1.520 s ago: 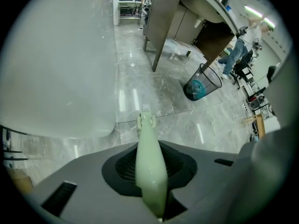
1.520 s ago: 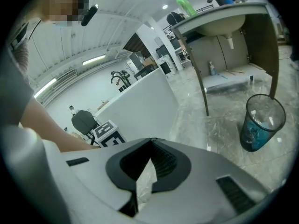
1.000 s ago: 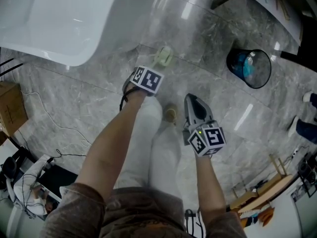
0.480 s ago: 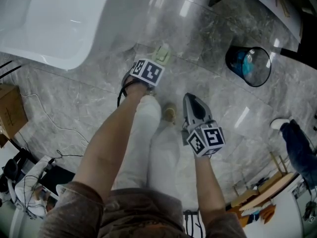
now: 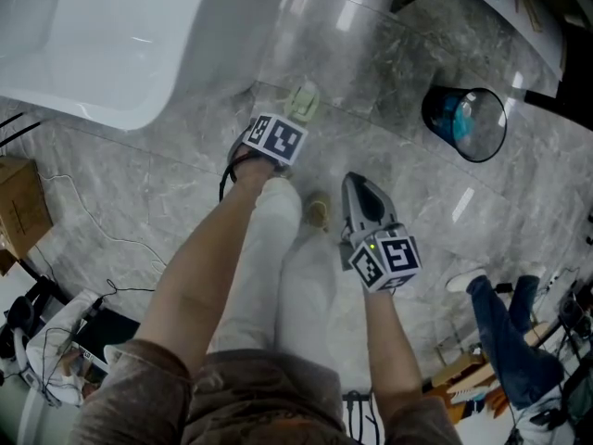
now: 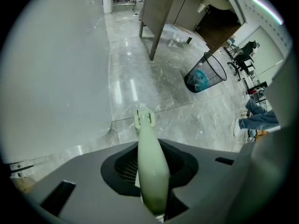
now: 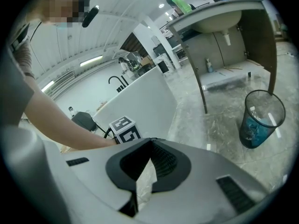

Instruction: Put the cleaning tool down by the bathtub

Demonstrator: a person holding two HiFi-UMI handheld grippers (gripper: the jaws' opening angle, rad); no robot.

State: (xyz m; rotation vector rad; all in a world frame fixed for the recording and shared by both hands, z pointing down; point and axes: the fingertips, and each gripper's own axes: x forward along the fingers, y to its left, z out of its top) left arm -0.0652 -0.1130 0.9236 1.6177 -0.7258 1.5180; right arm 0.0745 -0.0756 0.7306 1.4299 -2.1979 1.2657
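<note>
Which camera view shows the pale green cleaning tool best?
The left gripper view: the cleaning tool runs out between the opening jaws of the left hand-held gripper. The head view shows only its head beyond that gripper, near the bathtub. The right gripper view does not show it.

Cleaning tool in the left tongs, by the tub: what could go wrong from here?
The left tongs are opening with the cleaning tool between them. I can't tell whether its head touches the floor, so it may drop and bounce on the hard tile. It hangs close to the bathtub wall and could knock or lean against it. The person's shoe is close by, so it may get stepped on.
</note>
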